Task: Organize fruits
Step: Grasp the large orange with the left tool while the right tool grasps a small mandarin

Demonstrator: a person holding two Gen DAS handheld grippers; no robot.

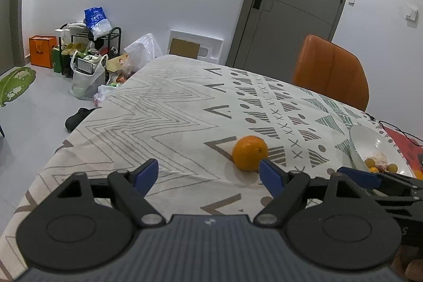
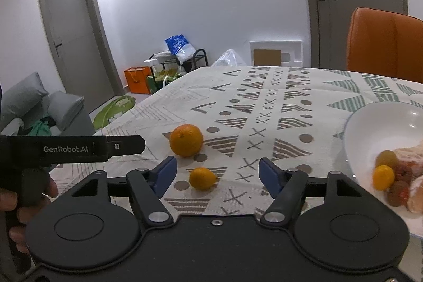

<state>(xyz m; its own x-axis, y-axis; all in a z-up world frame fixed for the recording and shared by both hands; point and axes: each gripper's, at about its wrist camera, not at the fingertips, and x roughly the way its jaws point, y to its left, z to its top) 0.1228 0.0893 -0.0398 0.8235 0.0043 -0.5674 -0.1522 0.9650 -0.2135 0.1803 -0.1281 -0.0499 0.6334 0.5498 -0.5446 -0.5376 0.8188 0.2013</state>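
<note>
Two loose fruits, both grippers empty
Right gripper (image 2: 218, 176) gapes around small yellow fruit (image 2: 203, 178); left gripper (image 1: 208, 177) open beside orange (image 1: 250, 153); either could roll if nudged.

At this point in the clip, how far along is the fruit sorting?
Partly done. The white bowl already holds several small fruits. Nothing is in hand: the left gripper and right gripper are both open and empty. Still on the tablecloth are the large orange and the small yellow fruit, which lies between the right gripper's fingers, ungripped.
</note>
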